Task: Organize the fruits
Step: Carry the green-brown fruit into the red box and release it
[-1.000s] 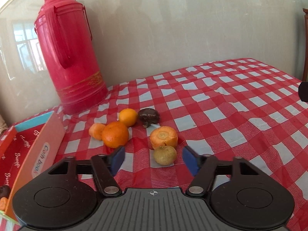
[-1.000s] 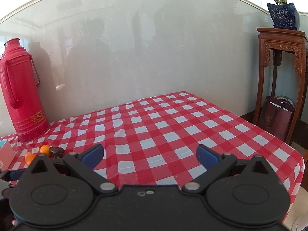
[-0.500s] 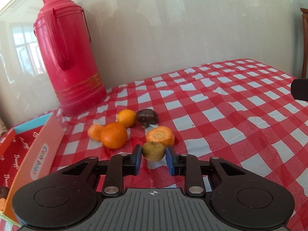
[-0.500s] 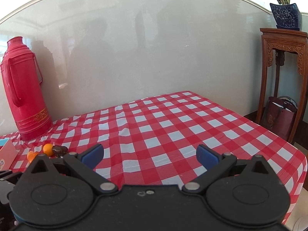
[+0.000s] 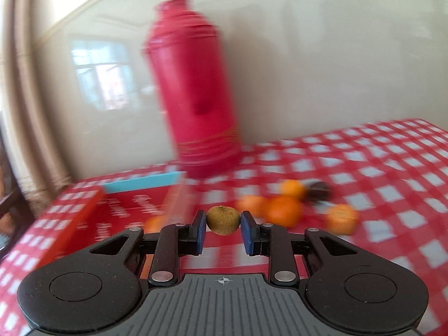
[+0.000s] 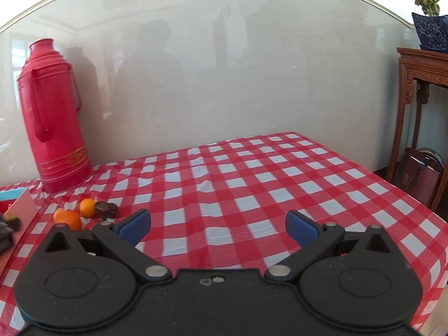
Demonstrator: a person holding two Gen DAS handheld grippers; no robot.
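A: What does the left gripper (image 5: 223, 228) hold?

B: It pinches a small brownish-green round fruit (image 5: 223, 220), maybe a kiwi, I cannot say for sure. The fruit sits exactly between the two blue pads (image 5: 199, 232), one pad touching each side, near their tips. It is lifted above the counter (image 5: 392, 173), which has a red and white checked cloth.

A: And the other fruits?

B: They lie on the cloth, beyond the gripper and to its right. There is a big orange (image 5: 283, 211), a smaller orange (image 5: 292, 189) behind it, one more orange piece (image 5: 247, 203) at its left, a dark brown thing (image 5: 319, 190) that I cannot name, and an orange stump (image 5: 342, 219) nearest to the right, perhaps a carrot. All are blurred in the left wrist view.

A: What is on the left side?

B: A red open box (image 5: 84, 212) with a light blue flap. Something orange (image 5: 155, 223) shows just behind the left finger, near the wall of the box; if it is inside, I cannot tell. A tall red thermos (image 5: 196, 89) stands behind, against the wall.

A: And the right gripper (image 6: 218, 225)?

B: Its fingers are spread wide with nothing between them, only checked cloth in front. It hangs above the counter, well apart from the fruits, which appear far at its left, just beside the box and near the thermos.
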